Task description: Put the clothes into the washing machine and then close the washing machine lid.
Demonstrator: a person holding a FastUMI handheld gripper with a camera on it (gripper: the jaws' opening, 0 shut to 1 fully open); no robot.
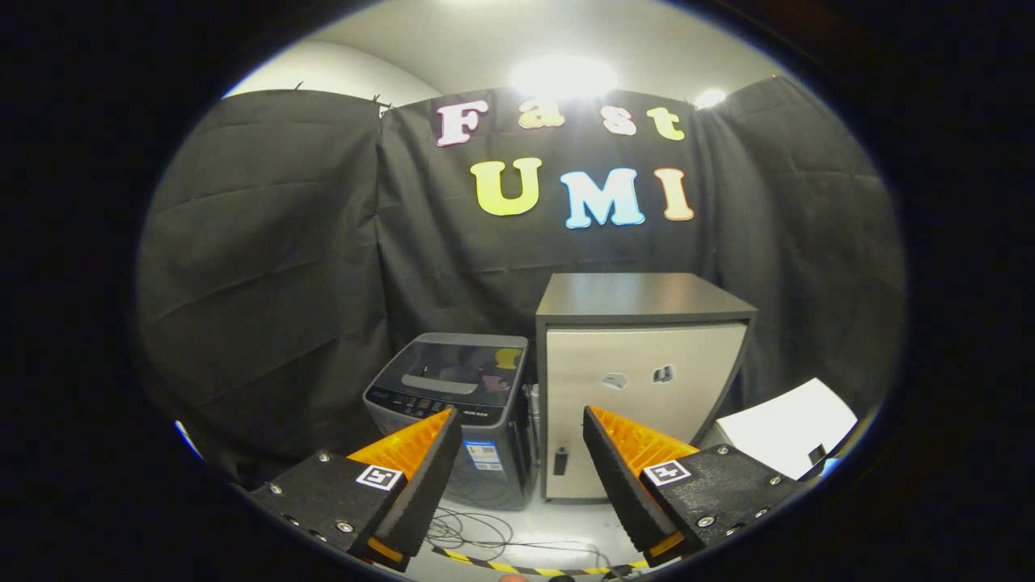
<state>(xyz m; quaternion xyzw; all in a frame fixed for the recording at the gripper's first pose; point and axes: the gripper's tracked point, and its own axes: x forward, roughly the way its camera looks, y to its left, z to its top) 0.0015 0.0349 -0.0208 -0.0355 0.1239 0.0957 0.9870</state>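
- Gripper (521, 428) is hovering well back from the appliances, its fingers (428, 469) standing wide apart with nothing between them.
- Washing machine (457, 412) is sitting on the pale floor (534, 529) beyond the fingers, showing partly behind the left finger; small top-loader, dark grey body.
- Its lid (461, 368) is lying down flat, dark and glossy, with a pale handle strip across it and a control strip along the front edge.
- Labels are showing on the machine's front panel; too small to make out.
- Clothes: cannot tell where they are; a pinkish and yellow patch is showing on the lid, could be reflection or contents, unclear.
- Cabinet (639, 388) is standing just beside the machine on its right, taller than it, with a dark top and frame and a light door carrying two small stickers.
- White sheet or board (788, 428) is lying to the right of the cabinet, beyond the right finger.
- Thin cables (473, 533) are trailing loosely over the floor in front of the machine, between the fingers.
- Yellow-and-black striped tape (525, 568) is running across the floor nearest the gripper.
- Black cloth wall (275, 275) is hanging behind everything.
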